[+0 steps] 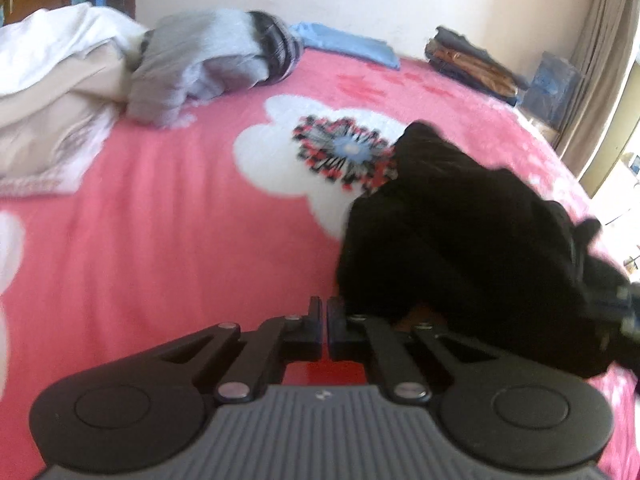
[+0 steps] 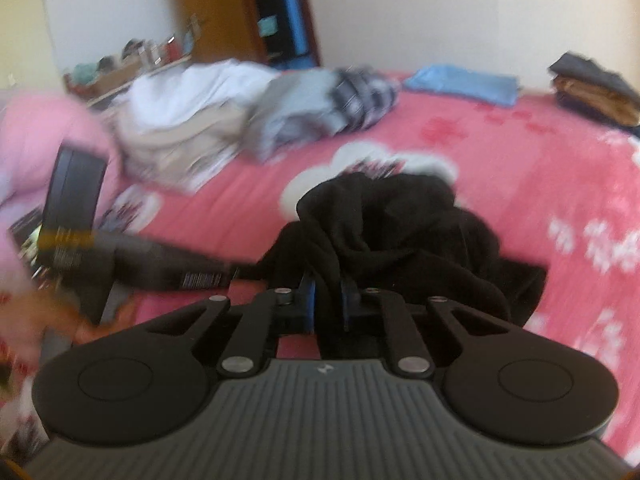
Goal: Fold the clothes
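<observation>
Your left claw is pressed together with nothing between the fingers, hovering over the pink blanket — the black garment sits bunched just beside it at 2 o'clock. Your right claw is pinching a fold of that black garment, with the rest heaped ahead at 12 on the bed. Farther out, at 10–11 o'clock, is the grey clothing and white-beige pile. At the far edge are a blue folded item and a dark folded stack by the wall.
</observation>
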The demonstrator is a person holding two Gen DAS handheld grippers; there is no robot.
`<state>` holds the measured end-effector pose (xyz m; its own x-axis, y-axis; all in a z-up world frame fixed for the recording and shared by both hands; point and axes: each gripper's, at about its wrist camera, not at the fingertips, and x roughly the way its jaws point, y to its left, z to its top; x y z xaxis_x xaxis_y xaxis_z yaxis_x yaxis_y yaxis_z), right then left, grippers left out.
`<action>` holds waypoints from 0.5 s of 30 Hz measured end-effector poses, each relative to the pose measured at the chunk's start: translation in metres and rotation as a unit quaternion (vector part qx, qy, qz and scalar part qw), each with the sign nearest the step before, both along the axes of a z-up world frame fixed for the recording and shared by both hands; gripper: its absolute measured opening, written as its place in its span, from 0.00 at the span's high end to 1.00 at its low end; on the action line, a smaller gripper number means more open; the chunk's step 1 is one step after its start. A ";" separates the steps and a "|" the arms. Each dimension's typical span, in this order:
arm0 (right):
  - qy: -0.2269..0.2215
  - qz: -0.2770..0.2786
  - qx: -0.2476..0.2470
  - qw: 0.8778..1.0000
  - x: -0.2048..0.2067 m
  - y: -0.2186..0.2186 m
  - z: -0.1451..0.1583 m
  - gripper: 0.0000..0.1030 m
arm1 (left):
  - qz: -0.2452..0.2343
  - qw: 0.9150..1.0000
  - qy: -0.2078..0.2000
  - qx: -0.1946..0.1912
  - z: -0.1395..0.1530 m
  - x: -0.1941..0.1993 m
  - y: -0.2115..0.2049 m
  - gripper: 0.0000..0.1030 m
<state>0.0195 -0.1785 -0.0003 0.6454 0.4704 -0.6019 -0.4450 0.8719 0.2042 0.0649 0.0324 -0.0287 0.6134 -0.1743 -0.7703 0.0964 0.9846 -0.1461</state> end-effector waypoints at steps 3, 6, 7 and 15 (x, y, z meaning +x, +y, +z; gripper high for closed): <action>0.032 0.015 -0.003 0.999 -0.019 0.010 -0.017 0.91 | -0.008 1.000 0.002 -0.018 0.007 -0.010 0.009 0.78; 0.061 0.027 0.003 0.998 -0.031 0.017 -0.032 0.91 | -0.028 0.999 -0.024 -0.034 0.020 -0.018 0.008 0.57; 0.067 0.032 0.005 0.997 -0.034 0.020 -0.034 0.91 | -0.035 0.998 -0.032 -0.039 0.024 -0.021 0.008 0.49; 0.084 0.092 -0.030 0.992 -0.062 0.051 -0.044 0.85 | -0.113 0.992 -0.025 -0.047 0.025 -0.019 -0.031 0.25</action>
